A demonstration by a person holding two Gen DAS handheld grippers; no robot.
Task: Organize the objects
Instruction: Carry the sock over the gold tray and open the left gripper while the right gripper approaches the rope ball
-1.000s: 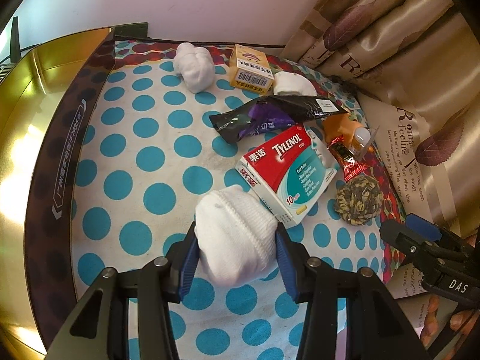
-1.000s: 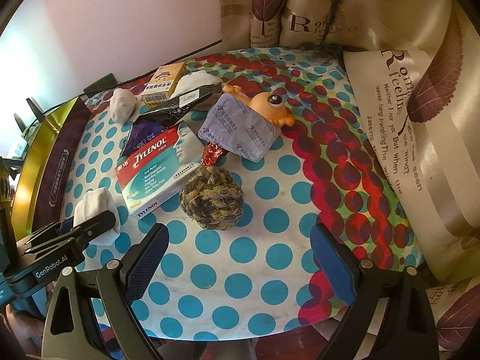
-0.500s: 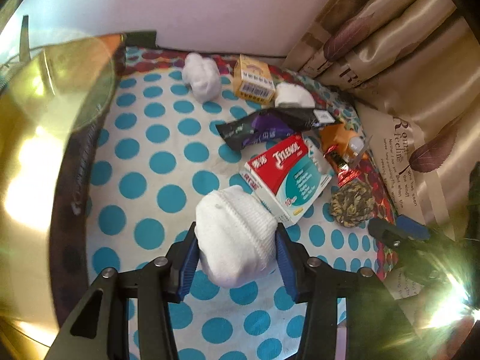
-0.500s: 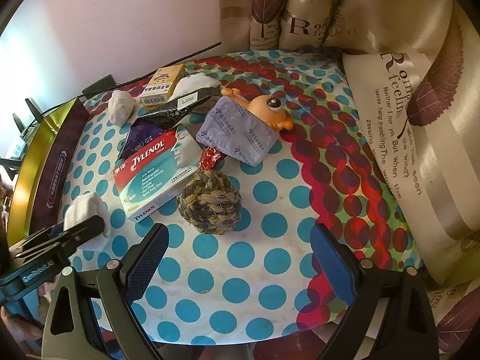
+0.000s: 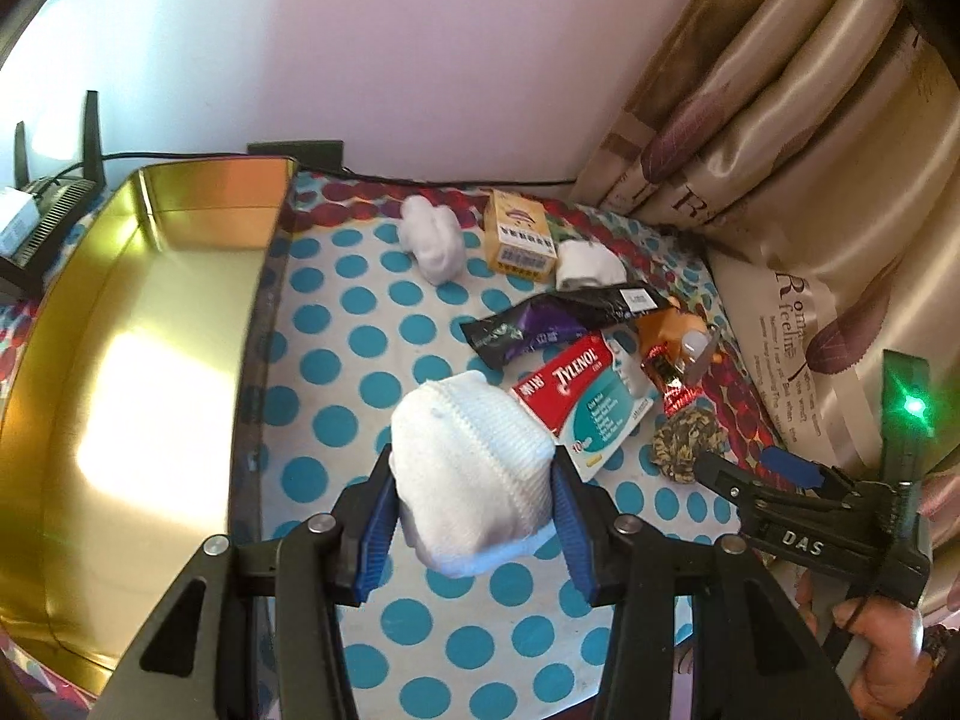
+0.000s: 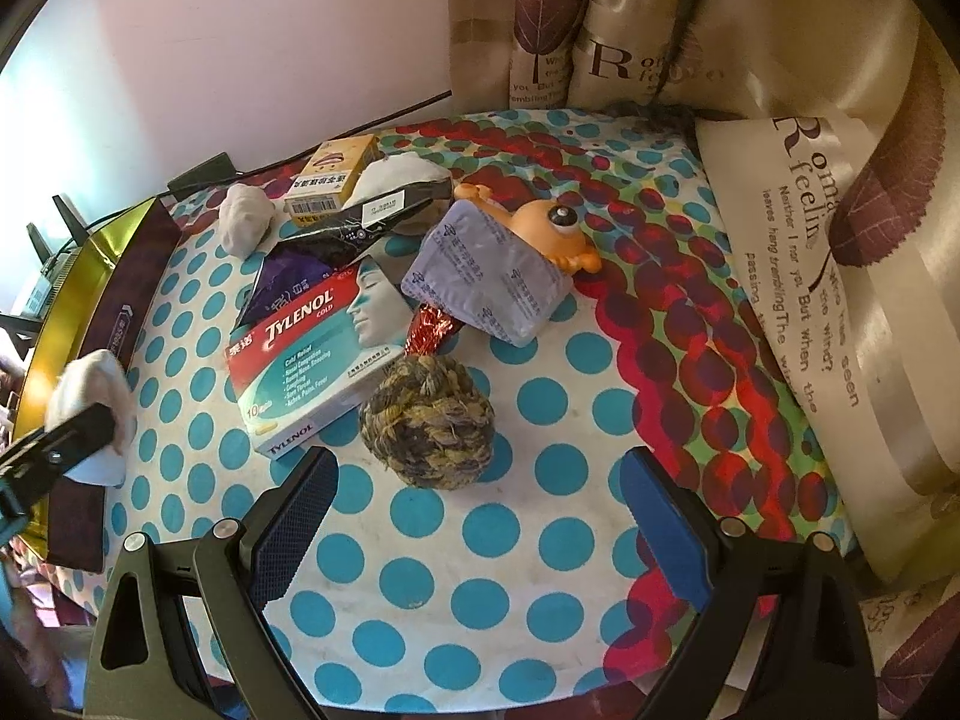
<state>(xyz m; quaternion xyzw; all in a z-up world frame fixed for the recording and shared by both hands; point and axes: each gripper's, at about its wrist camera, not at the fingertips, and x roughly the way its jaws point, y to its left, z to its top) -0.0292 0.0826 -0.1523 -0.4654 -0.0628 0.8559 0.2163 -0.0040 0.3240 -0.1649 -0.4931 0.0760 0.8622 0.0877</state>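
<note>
Left wrist view: my left tool is clamped partway closed on a rolled white sock, soft ribbed knit, bulging past both blue pads at lower centre of the frame. I judge the squashy roll could slip or unfurl as I carry it toward the shiny gold tin tray at left, or catch its raised rim.

Right wrist view: my right tool stands wide open and empty at the bottom, above the polka-dot tabletop. Just beyond it sits a rough woven rope ball, touching a glossy Tylenol box; nudging either would scatter the pile.
</note>
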